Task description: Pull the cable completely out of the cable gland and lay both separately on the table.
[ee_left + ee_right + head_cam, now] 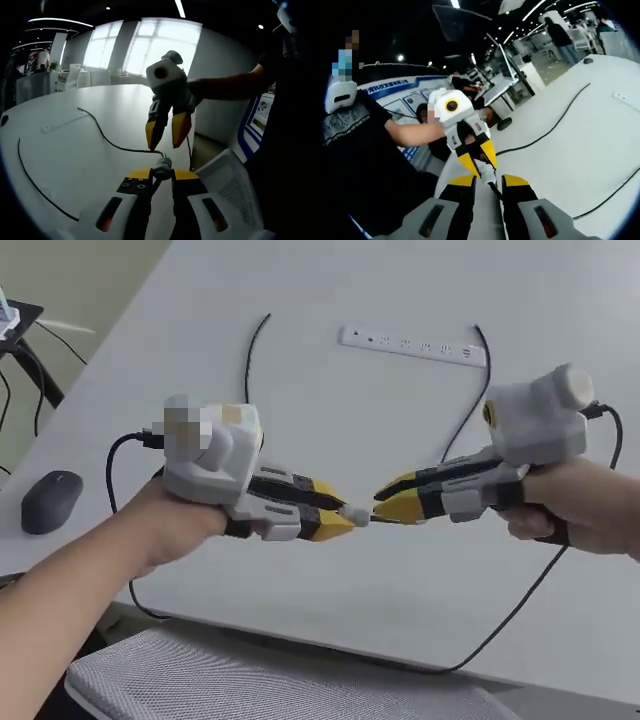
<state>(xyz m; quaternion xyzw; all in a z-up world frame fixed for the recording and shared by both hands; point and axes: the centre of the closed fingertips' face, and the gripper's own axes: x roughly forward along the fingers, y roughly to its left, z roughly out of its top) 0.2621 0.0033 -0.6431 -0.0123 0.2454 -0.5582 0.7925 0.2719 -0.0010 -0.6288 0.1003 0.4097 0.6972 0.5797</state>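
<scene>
A small grey cable gland [357,516] is held in the air over the table's near edge, with my left gripper [349,521] shut on it. In the left gripper view the gland [162,168] sits between my yellow-tipped jaws. A thin black cable [493,188] comes out of the gland toward my right gripper [377,506], whose jaws stand a little apart on either side of it. The right gripper [164,144] faces the left one tip to tip. In the right gripper view the left gripper [484,167] points back at me.
The white table [400,570] carries a white power strip [412,345] at the back, with black leads [250,360] trailing from that area. A dark mouse [50,500] lies at the left edge. A mesh chair [250,680] stands in front.
</scene>
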